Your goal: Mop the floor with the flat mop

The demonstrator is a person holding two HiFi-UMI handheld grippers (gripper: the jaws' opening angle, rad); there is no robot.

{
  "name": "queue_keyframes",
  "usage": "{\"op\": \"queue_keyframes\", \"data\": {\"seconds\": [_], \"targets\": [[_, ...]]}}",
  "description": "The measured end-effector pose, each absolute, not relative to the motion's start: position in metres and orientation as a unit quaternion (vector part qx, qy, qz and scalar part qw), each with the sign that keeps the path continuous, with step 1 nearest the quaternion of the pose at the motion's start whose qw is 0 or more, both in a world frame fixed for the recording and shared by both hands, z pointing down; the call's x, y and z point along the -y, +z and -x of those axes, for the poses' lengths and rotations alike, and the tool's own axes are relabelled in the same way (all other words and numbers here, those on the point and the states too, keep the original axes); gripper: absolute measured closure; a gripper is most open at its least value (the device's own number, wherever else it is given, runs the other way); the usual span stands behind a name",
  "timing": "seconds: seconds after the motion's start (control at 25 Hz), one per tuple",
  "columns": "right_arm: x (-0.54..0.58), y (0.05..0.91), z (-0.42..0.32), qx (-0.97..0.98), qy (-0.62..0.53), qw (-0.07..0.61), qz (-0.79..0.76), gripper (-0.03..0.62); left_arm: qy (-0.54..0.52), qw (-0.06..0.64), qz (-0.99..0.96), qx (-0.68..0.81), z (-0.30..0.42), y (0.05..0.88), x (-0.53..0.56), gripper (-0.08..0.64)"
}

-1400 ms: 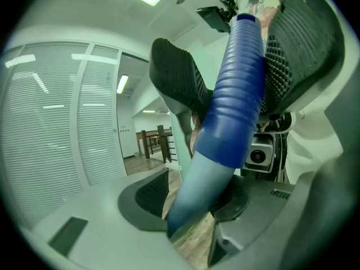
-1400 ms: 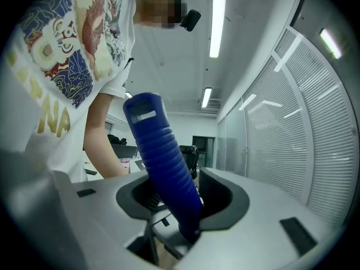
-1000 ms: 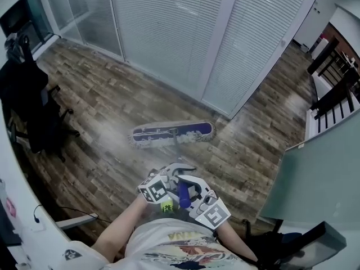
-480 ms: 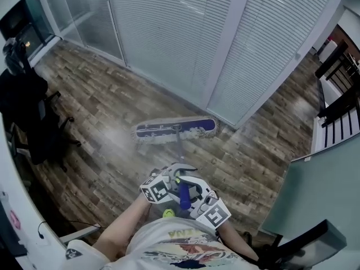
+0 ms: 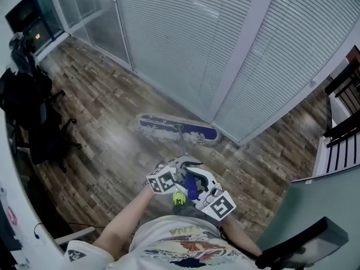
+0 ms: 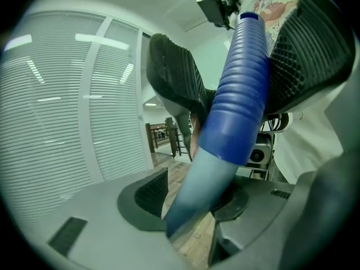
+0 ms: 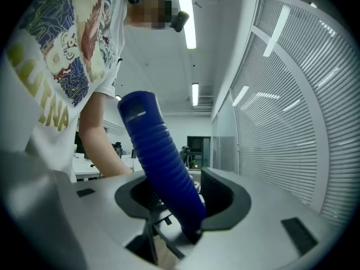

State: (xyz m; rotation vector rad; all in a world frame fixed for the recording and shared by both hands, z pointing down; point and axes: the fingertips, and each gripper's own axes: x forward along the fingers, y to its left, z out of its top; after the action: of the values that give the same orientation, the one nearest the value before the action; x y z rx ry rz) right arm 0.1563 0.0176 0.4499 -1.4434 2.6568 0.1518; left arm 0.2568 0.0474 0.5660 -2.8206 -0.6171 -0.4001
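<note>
The flat mop head [image 5: 178, 129], blue with a white fringe, lies slantwise on the wooden floor close to the blinds wall. Its pale shaft [image 5: 183, 151] rises to my two grippers in front of my body. My left gripper [image 5: 170, 175] is shut on the shaft [image 6: 197, 184], just below the blue ribbed grip [image 6: 239, 89]. My right gripper [image 5: 207, 191] holds that ribbed grip [image 7: 163, 156] between its pads; its jaws have just been opening a little with the grip still between them. The right gripper's black meshed fingers [image 6: 174, 77] show in the left gripper view.
A glass wall with white blinds [image 5: 225, 49] runs just behind the mop head. A black office chair draped with dark clothes [image 5: 28, 111] stands at the left beside a white desk edge [image 5: 14, 207]. A pale green partition [image 5: 332, 207] and black railings [image 5: 343, 106] stand at the right.
The mop head has slid across the floor toward the blinds wall and turned from level to slanted. Both grippers have moved along with the handle.
</note>
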Motion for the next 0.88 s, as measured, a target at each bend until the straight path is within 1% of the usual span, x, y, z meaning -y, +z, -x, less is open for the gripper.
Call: {"op": "queue_keyframes", "data": {"seconds": [0.24,0.44,0.6,0.88], "targets": [[-0.011,0.452,-0.159,-0.883,0.032,0.051,0.465,0.392,-0.141,0.100,0.966,0.190,-0.259,0.563,-0.037,0.410],[-0.028,0.453,-0.134,-0.888,0.025,0.050,0.456,0.379,-0.140,0.101,0.970,0.173,-0.236,0.565,-0.051,0.410],[-0.063,0.457,-0.095,-0.892,0.017,0.040,0.450,0.374,-0.133,0.095,0.972,0.166,-0.199,0.564,-0.085,0.410],[-0.140,0.456,-0.007,-0.900,0.009,0.035,0.434,0.370,-0.125,0.085,0.978,0.145,-0.114,0.563,-0.160,0.410]]}}
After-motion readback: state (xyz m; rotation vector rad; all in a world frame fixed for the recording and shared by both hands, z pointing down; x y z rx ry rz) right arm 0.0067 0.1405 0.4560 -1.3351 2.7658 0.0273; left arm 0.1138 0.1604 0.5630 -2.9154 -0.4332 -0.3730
